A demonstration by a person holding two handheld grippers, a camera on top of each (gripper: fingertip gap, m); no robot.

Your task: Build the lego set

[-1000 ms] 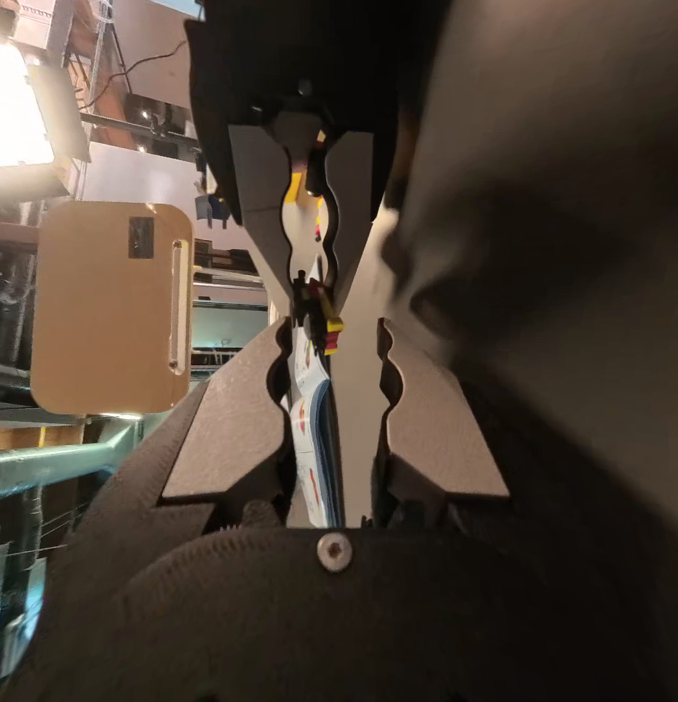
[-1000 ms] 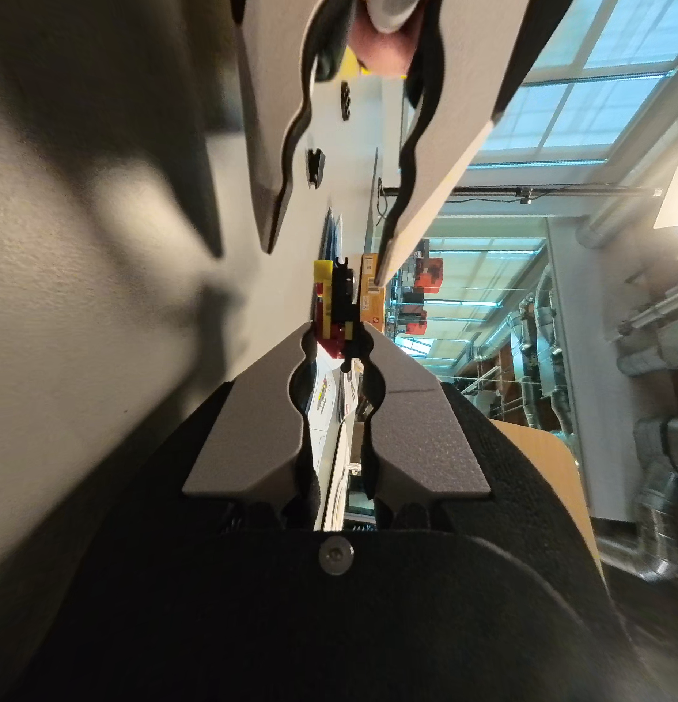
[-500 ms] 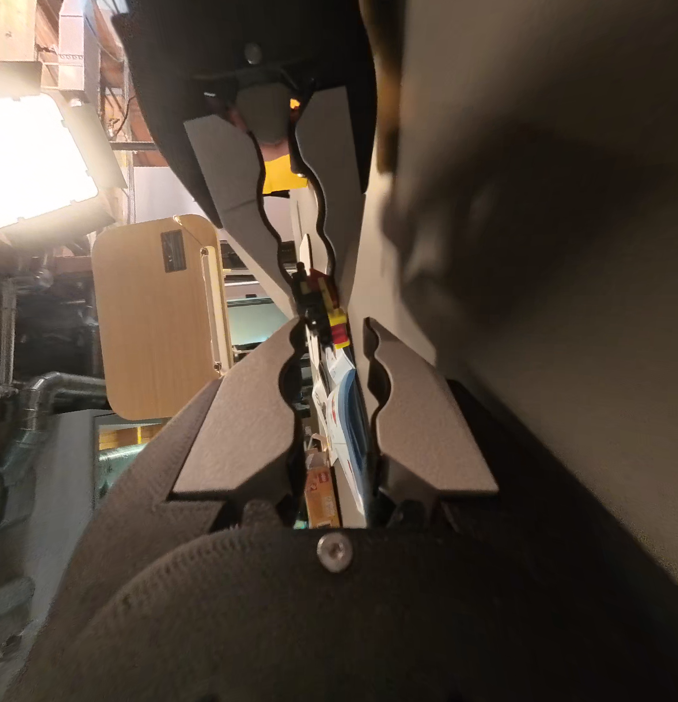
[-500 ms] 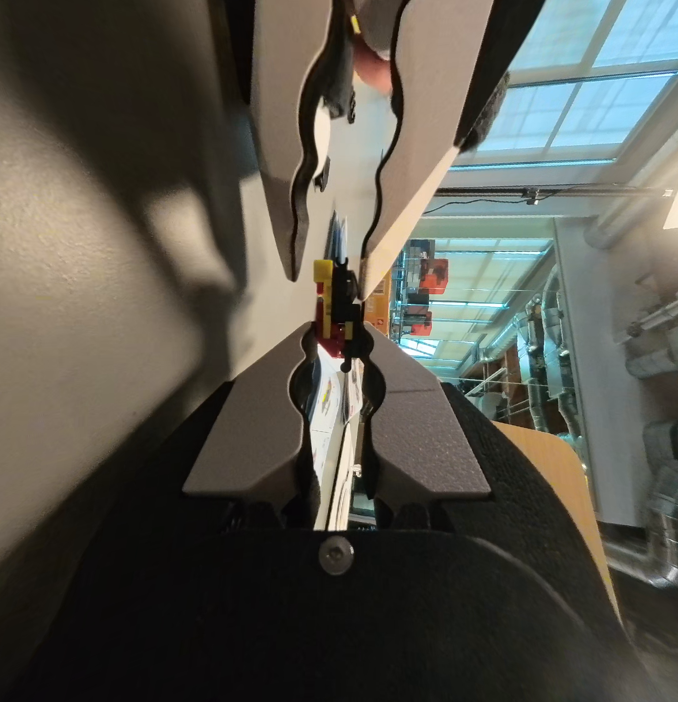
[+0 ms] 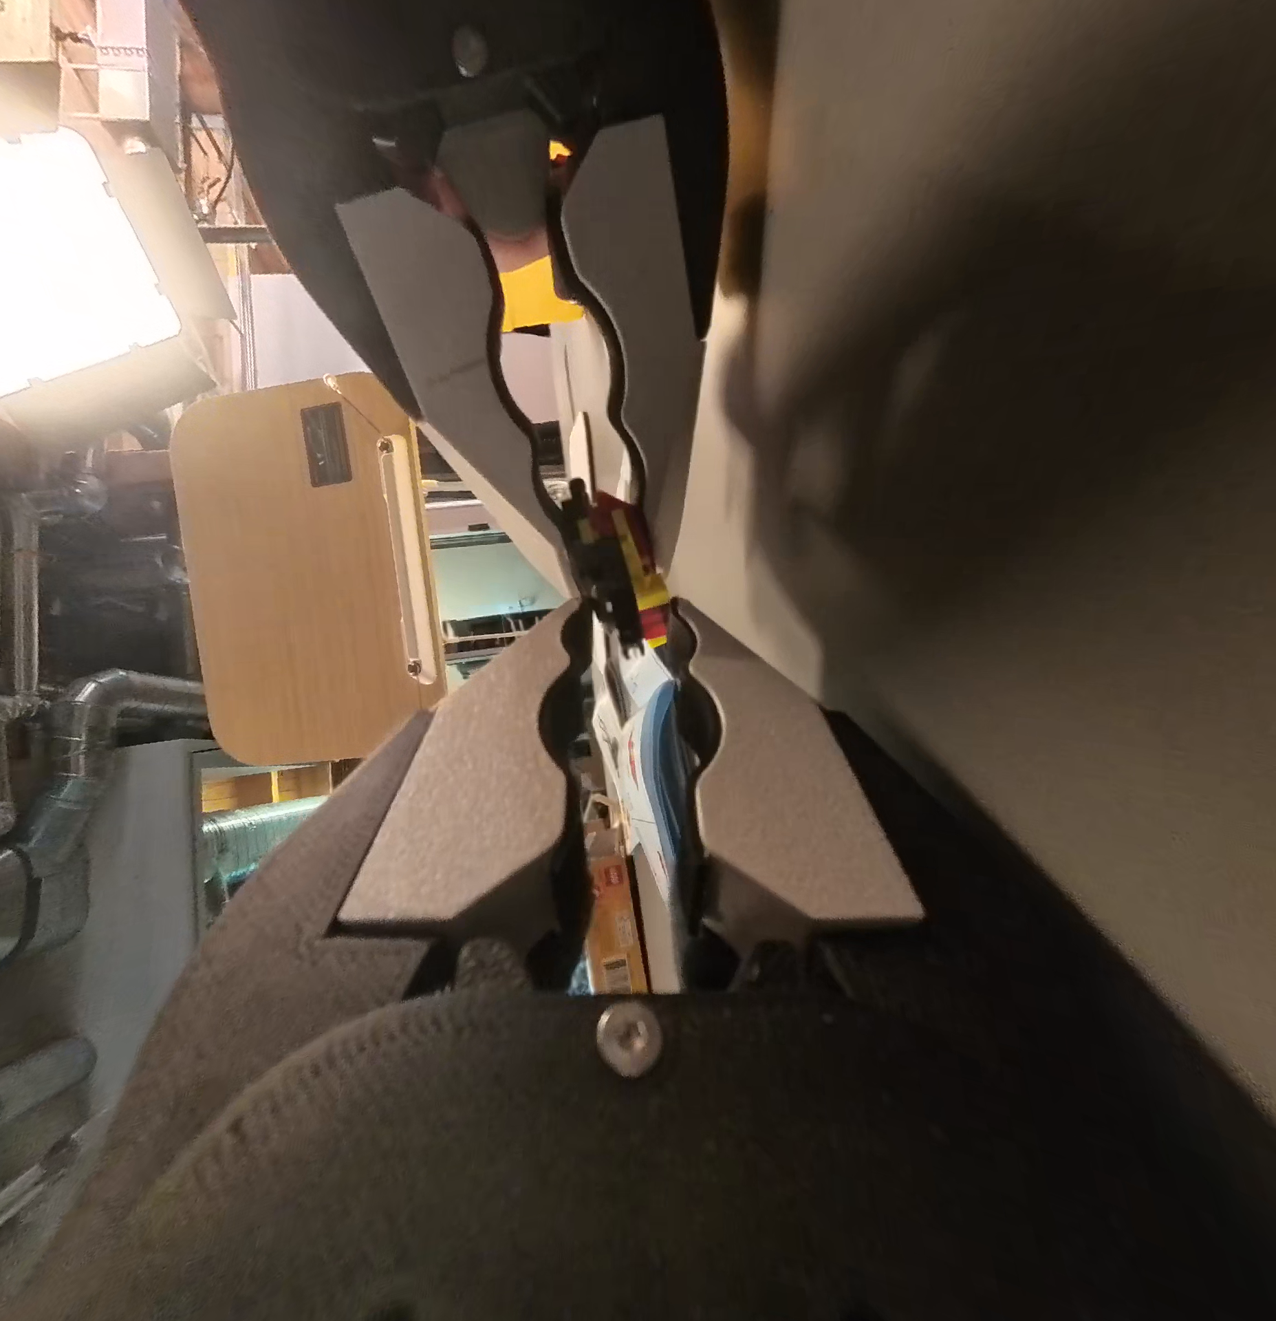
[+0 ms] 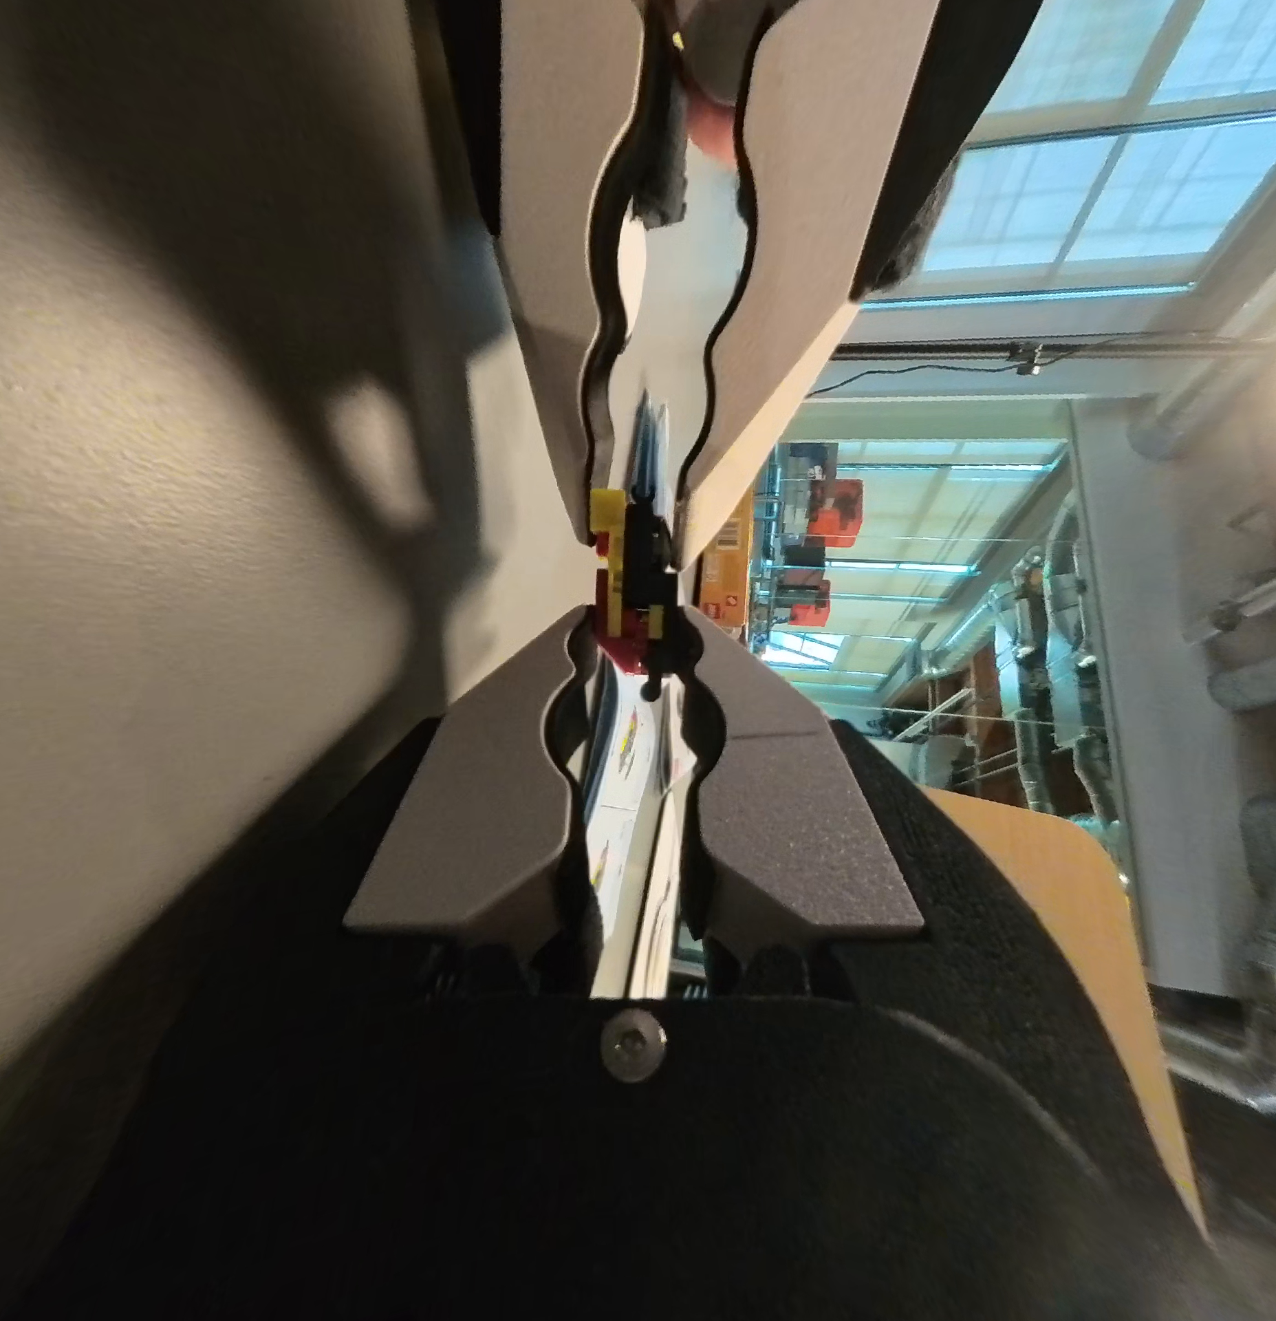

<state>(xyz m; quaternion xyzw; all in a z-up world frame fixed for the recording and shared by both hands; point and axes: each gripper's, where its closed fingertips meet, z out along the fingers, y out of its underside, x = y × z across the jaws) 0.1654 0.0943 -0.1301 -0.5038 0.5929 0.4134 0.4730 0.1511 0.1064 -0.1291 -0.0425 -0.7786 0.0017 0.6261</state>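
The model (image 5: 613, 572) is being gripped from opposite ends by the left gripper (image 5: 624, 618) and right gripper (image 6: 631, 622) above the table (image 6: 156, 536) (booklet behind), and uneven squeezing risks popping bricks apart.

1. Lego assembly (image 5: 617, 565) sits between the tips of left gripper (image 5: 631, 618) and right gripper (image 5: 602, 500), which face each other tip to tip.
2. Table surface (image 5: 1049, 643) runs along the left gripper's right side.
3. Instruction booklet (image 5: 649, 750) lies on the table, seen between the left gripper's fingers.
4. Box (image 5: 610, 922) beside the booklet.
5. Wooden board (image 5: 292, 572) off to the left gripper's left.
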